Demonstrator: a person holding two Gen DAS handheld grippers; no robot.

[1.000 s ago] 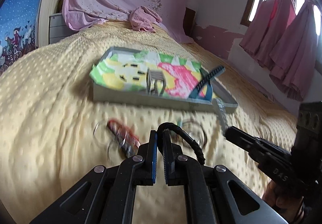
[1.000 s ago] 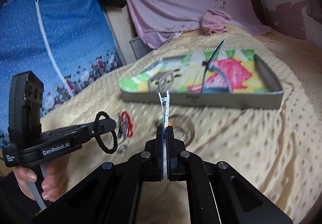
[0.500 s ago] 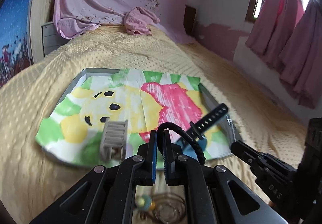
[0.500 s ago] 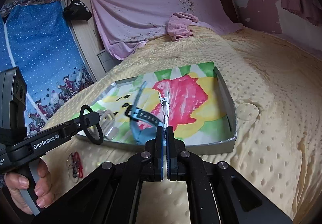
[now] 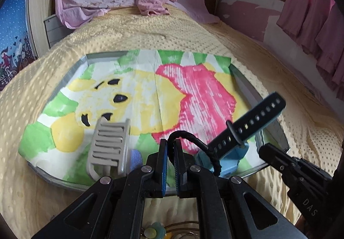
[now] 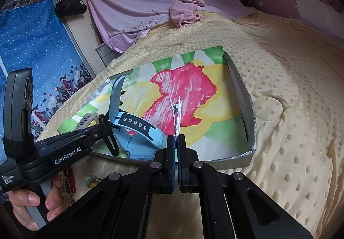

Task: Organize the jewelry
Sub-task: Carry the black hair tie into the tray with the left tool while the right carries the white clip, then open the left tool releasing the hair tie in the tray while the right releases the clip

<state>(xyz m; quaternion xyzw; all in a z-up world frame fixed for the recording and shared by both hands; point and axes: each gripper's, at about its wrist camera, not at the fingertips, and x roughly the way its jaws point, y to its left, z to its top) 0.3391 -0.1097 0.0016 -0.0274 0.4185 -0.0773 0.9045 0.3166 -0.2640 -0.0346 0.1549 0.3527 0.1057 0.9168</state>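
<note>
- Both hands have swung in over the tray [image 5: 247,86] since a second ago; the loose bangles and red piece that sat ahead of the grippers now lie back at the near edge of the bed, almost out of view.
- Left gripper [image 5: 171,153]: jaws pinched nearly together on a black braided cord loop [image 5: 193,142], which arcs up and droops off to the right, hanging over the tray's near edge.
- Right gripper [image 6: 176,142]: jaws fully closed on the tail of a slim white hair clip [image 6: 177,114], which sticks straight out over the pink patch of the painted paper lining [image 6: 182,88].
- Already in the tray: a grey slatted clip [image 5: 109,142] at the near left, and a blue watch [image 6: 137,131] with its black perforated strap standing up.
- Handling, as I read it: the cord is soft, light and floppy, so it should drop wherever the jaws part; gripping the braid anywhere works.
- The hair clip looks thin, stiff and slick, probably prone to twisting; the flat tail end is the sound place to hold.
- Underneath, a yellow dotted blanket [image 6: 290,131] covers the bed, soft and giving, so small pieces could sink into it.
- Around: pink sheet draped at the head, pink curtains by the window, blue patterned fabric on the left.
</note>
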